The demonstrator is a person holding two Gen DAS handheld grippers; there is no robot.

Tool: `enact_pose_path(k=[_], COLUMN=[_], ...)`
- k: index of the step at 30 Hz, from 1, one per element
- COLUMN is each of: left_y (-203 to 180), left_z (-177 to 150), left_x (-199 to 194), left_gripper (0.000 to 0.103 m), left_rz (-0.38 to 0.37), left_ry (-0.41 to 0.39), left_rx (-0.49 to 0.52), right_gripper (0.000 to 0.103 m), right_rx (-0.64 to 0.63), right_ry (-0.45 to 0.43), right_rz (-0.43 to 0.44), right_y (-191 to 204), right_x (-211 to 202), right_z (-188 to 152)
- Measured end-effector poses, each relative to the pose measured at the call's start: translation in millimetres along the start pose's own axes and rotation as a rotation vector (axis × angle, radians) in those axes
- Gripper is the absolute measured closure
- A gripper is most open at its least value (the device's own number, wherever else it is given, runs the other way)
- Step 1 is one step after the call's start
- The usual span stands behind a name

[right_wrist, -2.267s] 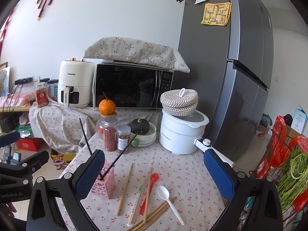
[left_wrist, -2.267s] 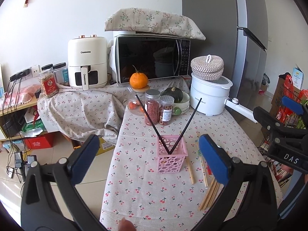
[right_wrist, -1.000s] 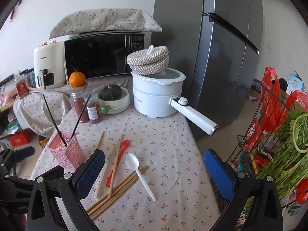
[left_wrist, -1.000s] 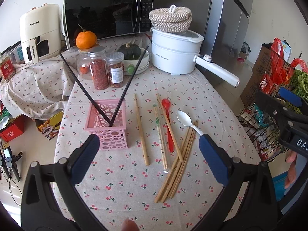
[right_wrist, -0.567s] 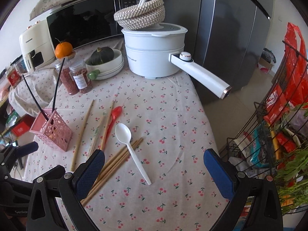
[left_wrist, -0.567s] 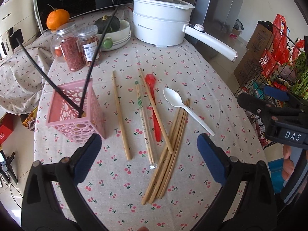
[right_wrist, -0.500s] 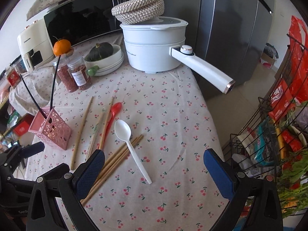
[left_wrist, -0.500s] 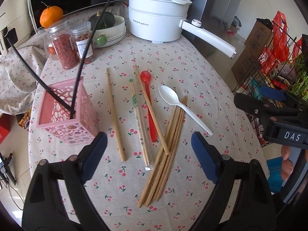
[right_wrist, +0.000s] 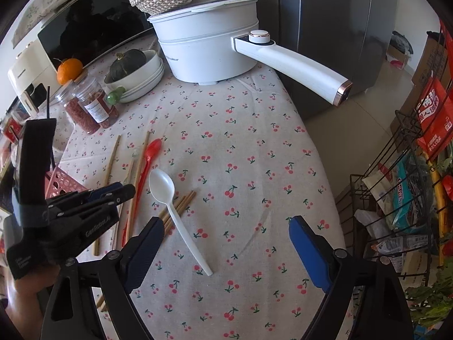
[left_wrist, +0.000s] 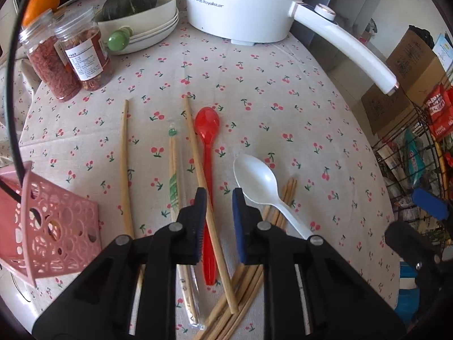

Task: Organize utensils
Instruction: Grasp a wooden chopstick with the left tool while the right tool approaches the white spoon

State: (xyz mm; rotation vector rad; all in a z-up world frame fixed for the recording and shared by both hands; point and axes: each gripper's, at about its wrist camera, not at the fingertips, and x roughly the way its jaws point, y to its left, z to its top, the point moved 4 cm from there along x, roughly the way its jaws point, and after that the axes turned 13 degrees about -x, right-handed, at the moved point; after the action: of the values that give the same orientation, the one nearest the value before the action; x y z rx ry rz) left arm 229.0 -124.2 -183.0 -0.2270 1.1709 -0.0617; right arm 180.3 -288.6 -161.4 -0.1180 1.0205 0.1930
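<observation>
Left wrist view: our left gripper (left_wrist: 216, 198) jaws were closing around a bamboo chopstick (left_wrist: 198, 164) and the red spoon (left_wrist: 208, 130), pads not yet pressing. Our right gripper (right_wrist: 226, 226) jaws stood wide, starting to close, above the white spoon (right_wrist: 170, 201). Only two black chopsticks (left_wrist: 11, 85) stood in the pink holder (left_wrist: 51, 226); everything else lay loose on the tablecloth (left_wrist: 283, 107), so most sorting remained.
</observation>
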Motion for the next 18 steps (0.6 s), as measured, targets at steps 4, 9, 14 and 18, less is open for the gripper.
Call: enact_pose_path(k=[4, 9, 14, 18], left_y=[6.4, 10.8, 12.2, 12.9], left_z=[13.0, 22.0, 27.1, 25.8], left_x=[18.1, 31.1, 40.1, 33.8], left_gripper=[0.088, 0.088, 0.094, 0.095], left_rz=[0.032, 0.054, 0.047, 0.03], left_ry=[0.019, 0.042, 0.07, 0.063], left_rx=[-0.051, -0.086, -0.103, -0.088], right_gripper=[0.021, 0.027, 0.028, 0.031], right_rx=[0.019, 0.041, 0.045, 0.044], right_ry=[0.03, 0.052, 0.053, 0.062], right_rz=[0.036, 0.09, 0.109, 0.11], right_y=[-5.2, -5.5, -1.6, -0.5], right_x=[11.6, 21.3, 24.1, 28.2], right_z=[-2.3, -1.9, 1.1, 2.2])
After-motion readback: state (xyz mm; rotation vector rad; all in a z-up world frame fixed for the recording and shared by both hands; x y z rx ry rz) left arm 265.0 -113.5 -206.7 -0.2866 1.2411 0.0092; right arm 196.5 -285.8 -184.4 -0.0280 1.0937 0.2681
